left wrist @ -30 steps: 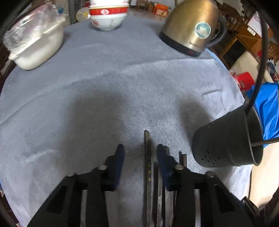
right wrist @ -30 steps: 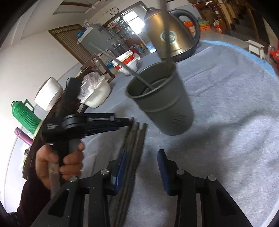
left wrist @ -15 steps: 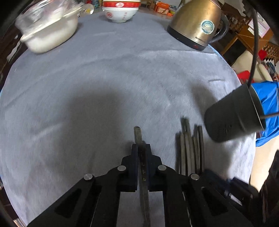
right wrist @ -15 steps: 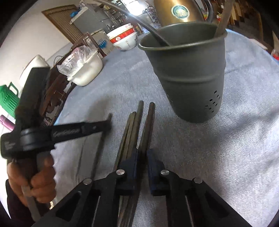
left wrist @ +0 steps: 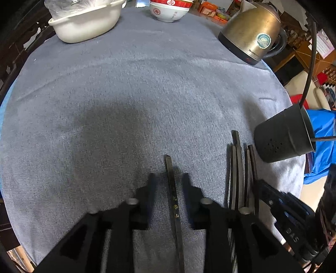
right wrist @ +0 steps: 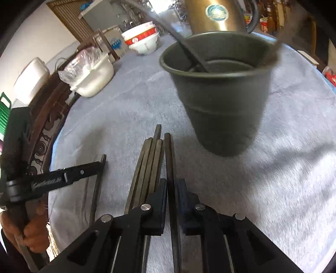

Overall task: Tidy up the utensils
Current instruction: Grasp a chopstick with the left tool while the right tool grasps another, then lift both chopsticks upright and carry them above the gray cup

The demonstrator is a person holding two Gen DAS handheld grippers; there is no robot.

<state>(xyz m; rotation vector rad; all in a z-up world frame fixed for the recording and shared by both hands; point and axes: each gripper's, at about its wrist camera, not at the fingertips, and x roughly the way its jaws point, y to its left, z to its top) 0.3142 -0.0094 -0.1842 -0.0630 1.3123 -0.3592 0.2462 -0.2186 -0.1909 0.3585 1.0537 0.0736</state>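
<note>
**Chopsticks split between two grippers, holder waits at right**

L→R across the table. Far left: white basin (left wrist: 84, 25) w/ plastic bag in it, then red-and-white bowls (left wrist: 169, 10), both parked at the far edge of the grey cloth (left wrist: 126, 94), out of the work zone.

Left gripper (left wrist: 168, 180): jaws spread apart, released, straddling a lone chopstick (left wrist: 173, 199) that lies flat on the cloth betw. the fingers, touching neither. Prob. lined up that way so one squeeze takes it lengthwise.

Next right: chopstick bundle (right wrist: 147, 168), several lying parallel, ends toward the holder. Right gripper (right wrist: 171, 187) is clenched on one chopstick (right wrist: 169, 159) at the bundle's right edge; whether it's lifted off the cloth, can't tell. Taking the outermost stick likely avoids dragging the neighbours.

Utensil holder (right wrist: 220, 94): dark perforated cup just beyond the stick tips, upright in right-wrist view, already w/ a couple of long utensils leaning in it. Near the bundle = short carry.

Far right/back: brass kettle (left wrist: 252, 40), uninvolved.
</note>
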